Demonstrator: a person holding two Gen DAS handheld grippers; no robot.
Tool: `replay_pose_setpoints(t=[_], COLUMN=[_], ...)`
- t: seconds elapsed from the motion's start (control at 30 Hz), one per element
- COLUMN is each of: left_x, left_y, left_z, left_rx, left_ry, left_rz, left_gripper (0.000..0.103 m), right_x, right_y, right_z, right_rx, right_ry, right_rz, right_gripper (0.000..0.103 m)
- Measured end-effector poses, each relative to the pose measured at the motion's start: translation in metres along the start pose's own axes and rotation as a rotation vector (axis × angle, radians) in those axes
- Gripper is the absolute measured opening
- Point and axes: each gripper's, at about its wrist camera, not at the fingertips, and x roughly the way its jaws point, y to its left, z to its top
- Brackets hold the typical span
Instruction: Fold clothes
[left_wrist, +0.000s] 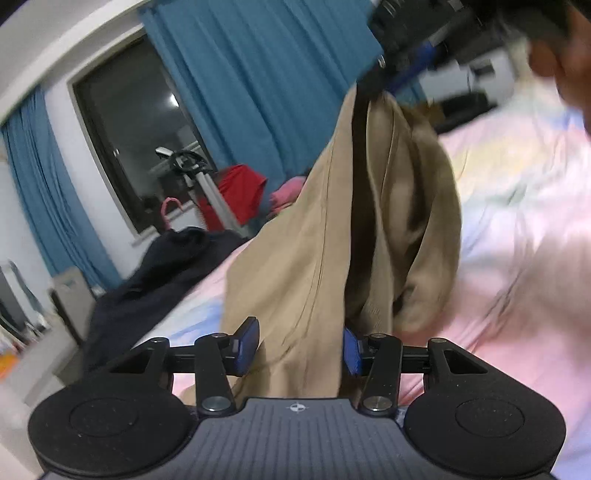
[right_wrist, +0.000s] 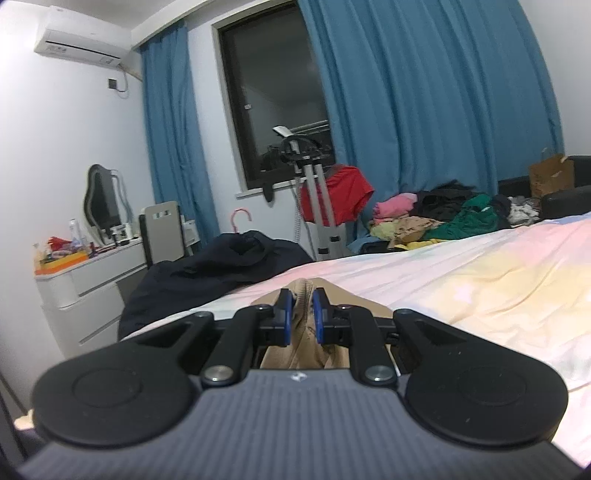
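Note:
A tan garment (left_wrist: 332, 236) hangs in long folds over the pink pastel bed sheet (left_wrist: 517, 236). Its top is pinched in my right gripper (left_wrist: 395, 79), seen high in the left wrist view. My left gripper (left_wrist: 301, 345) is open, its blue pads wide apart, with the garment's lower part draped between them. In the right wrist view my right gripper (right_wrist: 303, 314) is shut on a bunched edge of the tan garment (right_wrist: 303, 295), above the bed sheet (right_wrist: 480, 280).
A dark navy garment (right_wrist: 221, 273) lies at the bed's left edge. A pile of mixed clothes (right_wrist: 443, 216) sits at the far side. A white dresser (right_wrist: 88, 288), an exercise machine (right_wrist: 314, 192), blue curtains (right_wrist: 424, 96) and a window stand behind.

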Motion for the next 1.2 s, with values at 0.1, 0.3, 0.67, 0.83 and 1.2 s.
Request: replay_pose_setpoints(t=[0.1, 0.3, 0.67, 0.83, 1.2], left_x=[-0.01, -0.024, -0.043, -0.049, -0.051], left_y=[-0.011, 0.028, 0.078, 0.074, 0.067], left_z=[-0.005, 0.002, 0.014, 0.016, 0.019], left_rx=[0.166, -0.075, -0.393, -0.352, -0.327], left_ry=[-0.035, -0.101, -0.194, -0.219, -0.248], left_rz=[0.129, 0.206, 0.274, 0.289, 0.306], left_gripper=[0.056, 0.064, 0.065, 0.065, 0.066], right_x=[-0.001, 0.007, 0.016, 0.01, 0.017], right_y=[-0.004, -0.019, -0.012, 0.012, 0.047], right_z=[-0.001, -0.006, -0.019, -0.02, -0.046], right_rx=[0.016, 0.077, 0.084, 0.008, -0.221], right_ry=[0.002, 0.056, 0.155, 0.188, 0.335], right_rz=[-0.027, -0.062, 0.001, 0.144, 0.034], right_gripper=[0.015, 0.015, 0.016, 0.037, 0.058])
